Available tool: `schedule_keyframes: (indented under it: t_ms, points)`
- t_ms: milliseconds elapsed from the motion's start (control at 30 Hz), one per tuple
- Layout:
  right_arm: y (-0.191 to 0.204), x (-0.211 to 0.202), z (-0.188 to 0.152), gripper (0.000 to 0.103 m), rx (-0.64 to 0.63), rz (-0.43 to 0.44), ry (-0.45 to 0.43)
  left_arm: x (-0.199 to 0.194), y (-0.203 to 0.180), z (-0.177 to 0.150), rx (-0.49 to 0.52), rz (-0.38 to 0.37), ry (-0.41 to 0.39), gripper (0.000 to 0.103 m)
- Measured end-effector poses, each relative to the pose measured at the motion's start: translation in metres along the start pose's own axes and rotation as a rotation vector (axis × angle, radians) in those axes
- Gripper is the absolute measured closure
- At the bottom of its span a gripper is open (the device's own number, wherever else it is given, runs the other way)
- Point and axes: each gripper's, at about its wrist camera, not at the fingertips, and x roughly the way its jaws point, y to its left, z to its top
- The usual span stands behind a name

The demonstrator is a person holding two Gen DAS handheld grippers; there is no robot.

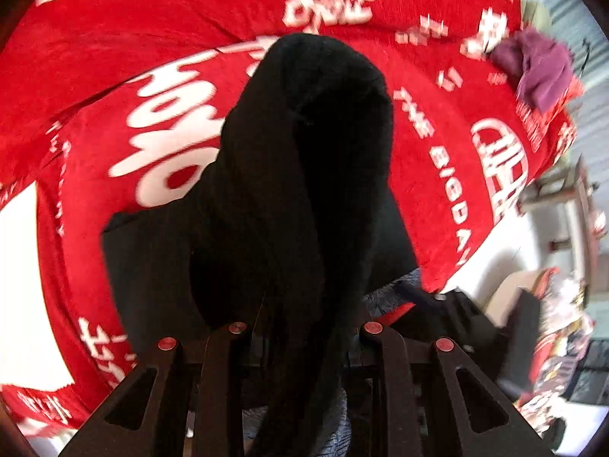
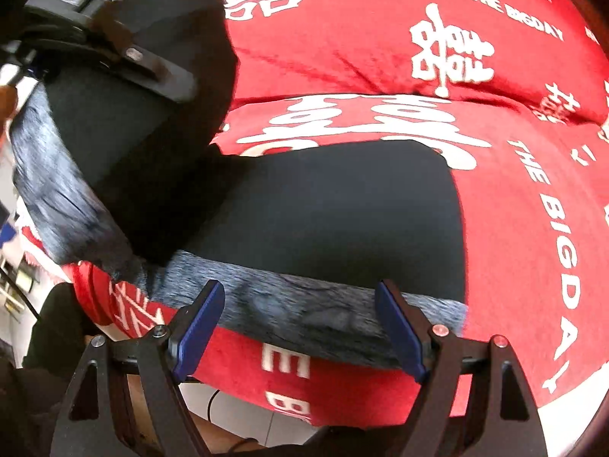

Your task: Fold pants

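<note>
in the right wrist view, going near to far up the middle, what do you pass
right gripper, fingers apart → red bedspread → fuzzy grey lining edge of the pants → flat black panel of the pants → more red bedspread with white lettering. The left gripper sits off to the upper left, holding a lifted part of the pants.

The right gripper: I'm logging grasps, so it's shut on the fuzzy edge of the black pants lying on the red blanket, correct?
Not quite. In the right wrist view the right gripper is open, its blue pads spread either side of the fuzzy edge of the black pants on the red blanket.
</note>
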Motion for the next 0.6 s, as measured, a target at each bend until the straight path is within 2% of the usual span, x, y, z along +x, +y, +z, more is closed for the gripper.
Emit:
schedule_keyframes:
  t_ms: [200,233,267,333,433,567,600]
  points:
    - [-0.017,-0.004,-0.007,0.019,0.030,-0.003,-0.009,0.063,-0.027,0.014,0.053,0.080,0.099,0.075]
    - [-0.017,-0.004,-0.008,0.019,0.030,-0.001,-0.010,0.068,-0.026,0.017,0.036,0.065,0.112,0.068]
    - [-0.017,-0.004,-0.009,0.019,0.027,0.000,-0.010,0.070,-0.025,0.020,0.016,0.024,0.123,0.056]
    - [-0.017,-0.004,-0.010,0.019,0.019,-0.007,-0.012,0.065,-0.023,0.023,-0.001,-0.041,0.120,0.051]
    - [-0.018,-0.007,-0.013,0.019,0.021,0.010,-0.023,0.047,-0.032,0.023,0.047,-0.032,0.095,0.051]
    - [-0.022,-0.012,-0.015,0.018,0.042,0.053,-0.040,0.001,-0.038,0.019,0.107,-0.171,0.011,0.051]
    - [-0.024,-0.013,-0.016,0.018,0.049,0.064,-0.044,-0.014,-0.041,0.018,0.135,-0.182,-0.027,0.051]
